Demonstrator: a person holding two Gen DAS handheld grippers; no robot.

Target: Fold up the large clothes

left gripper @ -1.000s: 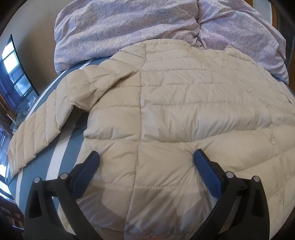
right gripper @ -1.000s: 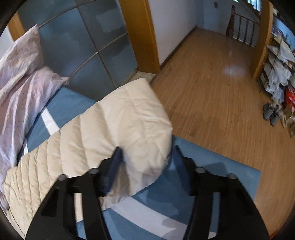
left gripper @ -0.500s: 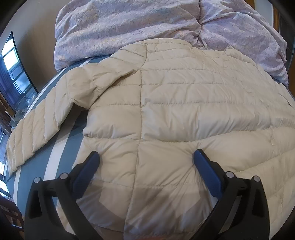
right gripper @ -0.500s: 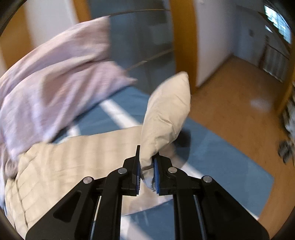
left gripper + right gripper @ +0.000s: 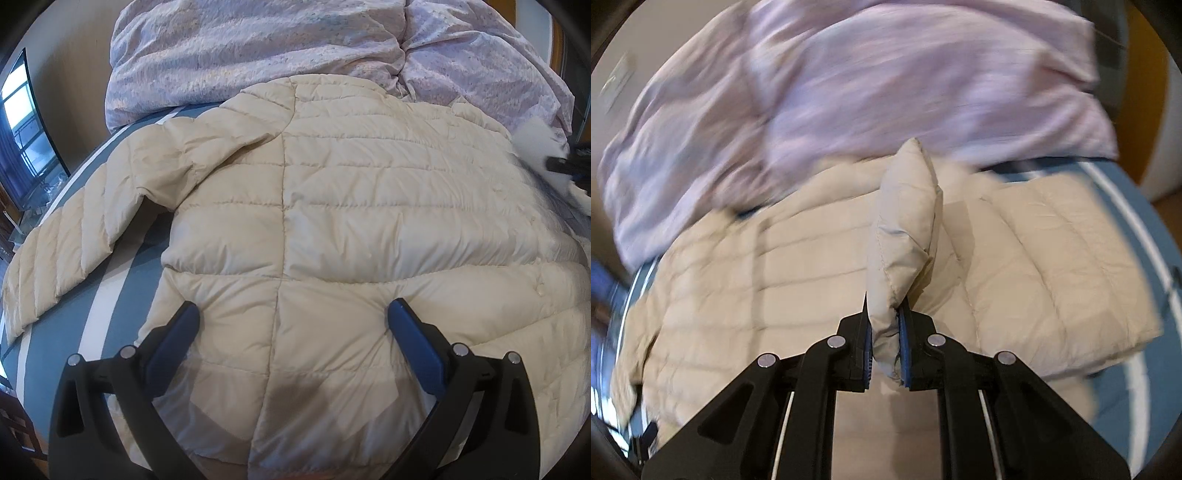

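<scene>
Right tool clenched on the cream jacket's sleeve end, lifting it above the jacket body; left tool spread wide, tips on the jacket, spread across the striped bed by lilac bedding.

One cream jacket lies on the one bed. Its two sleeves show: one flat on the bed, one lifted. One lilac duvet is bunched beyond the jacket. Two grippers: left, right. One screen beside the bed.
</scene>
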